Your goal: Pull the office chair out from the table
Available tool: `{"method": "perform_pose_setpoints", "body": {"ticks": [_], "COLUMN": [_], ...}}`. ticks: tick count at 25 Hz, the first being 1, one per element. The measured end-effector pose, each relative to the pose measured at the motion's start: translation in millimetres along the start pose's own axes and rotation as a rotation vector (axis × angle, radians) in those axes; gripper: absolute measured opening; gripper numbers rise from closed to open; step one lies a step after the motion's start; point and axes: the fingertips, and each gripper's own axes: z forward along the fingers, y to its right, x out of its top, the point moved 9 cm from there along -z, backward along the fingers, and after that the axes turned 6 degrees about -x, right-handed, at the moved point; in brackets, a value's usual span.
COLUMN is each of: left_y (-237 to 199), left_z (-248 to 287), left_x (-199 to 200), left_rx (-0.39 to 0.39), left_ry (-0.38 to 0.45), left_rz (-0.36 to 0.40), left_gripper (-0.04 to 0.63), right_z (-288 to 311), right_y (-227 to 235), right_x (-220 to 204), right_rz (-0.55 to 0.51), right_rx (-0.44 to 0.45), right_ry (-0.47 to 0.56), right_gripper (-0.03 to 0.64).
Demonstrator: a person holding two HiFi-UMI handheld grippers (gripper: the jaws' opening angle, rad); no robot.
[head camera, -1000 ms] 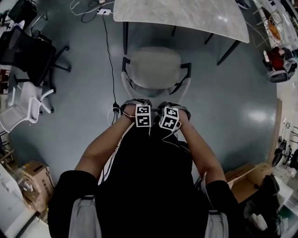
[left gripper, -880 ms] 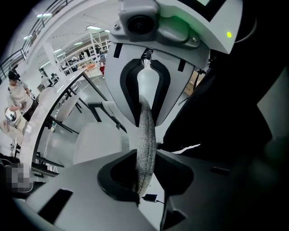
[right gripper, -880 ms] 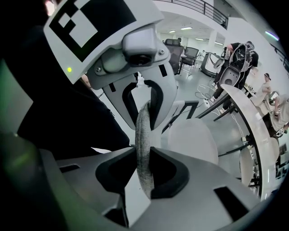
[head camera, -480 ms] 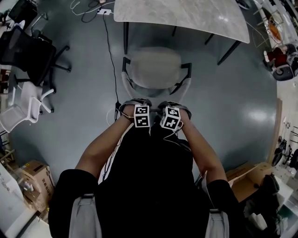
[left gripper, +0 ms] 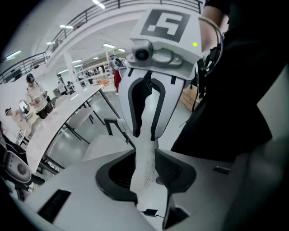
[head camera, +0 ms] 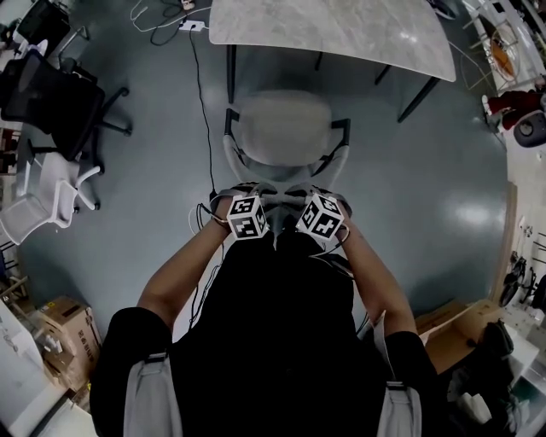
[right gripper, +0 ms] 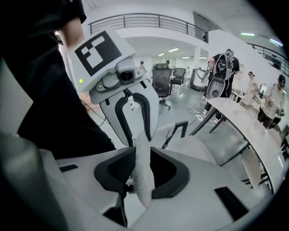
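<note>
Looking steeply down in the head view, I see a pale grey office chair (head camera: 284, 128) with black armrests and a light frame. It stands on the blue-grey floor (head camera: 153, 196), just on the near side of a pale marble-look desk (head camera: 333, 30) on black legs. Its seat shows whole in front of the desk's near edge, and its backrest faces me.

My two hands sit side by side at the backrest's thin top rim (head camera: 281, 189). The left hand-held gripper (left gripper: 145, 157) has that pale, speckled rim running between its black jaws. Those jaws have just been opening and now stand slack round the rim, not clamped on it. The right hand-held gripper (right gripper: 143, 155) has also just been opening. The same rim lies between its jaws with dark space on either side, so it too is released. Each gripper view shows the other gripper's marker cube further along the rim.

A black cable (head camera: 202, 111) runs over the floor left of the chair, up to a white power strip (head camera: 190, 23) by the desk's far left corner. Further left stand a black swivel chair (head camera: 51, 98) and a white-framed chair (head camera: 47, 192). A cardboard box (head camera: 68, 329) sits at the near left. Beyond the desk, several people (right gripper: 275, 97) stand in the hall, too small to say more.
</note>
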Motion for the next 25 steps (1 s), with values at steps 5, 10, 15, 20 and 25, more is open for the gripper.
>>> {"method": "perform_pose_setpoints", "body": {"ticks": [5, 10, 15, 20, 25], "left_y": [-12, -22, -22, -22, -22], "left_z": [-48, -92, -125, -155, -178], "left_x": [18, 35, 54, 76, 89], "left_rx": [0.102, 0.203, 0.272, 0.305, 0.296], "left_ry": [0.208, 0.371, 0.466, 0.569, 0.658], "left_rz": [-0.078, -0.113, -0.097, -0.089, -0.095], "left_gripper": [0.121, 0.092, 0.061, 0.026, 0.012], "right_z": [-45, -95, -135, -168, -192], "right_y": [19, 34, 43, 46, 47], "right_x": [33, 66, 77, 74, 63], "right_rz": [0.085, 0.144, 0.19, 0.197, 0.284], "right_rx": [-0.053, -0.111, -0.153, -0.2, -0.194], "right_ry": [0.256, 0.476, 0.61, 0.671, 0.771], "right_gripper": [0.107, 0.092, 0.072, 0.038, 0.029]}}
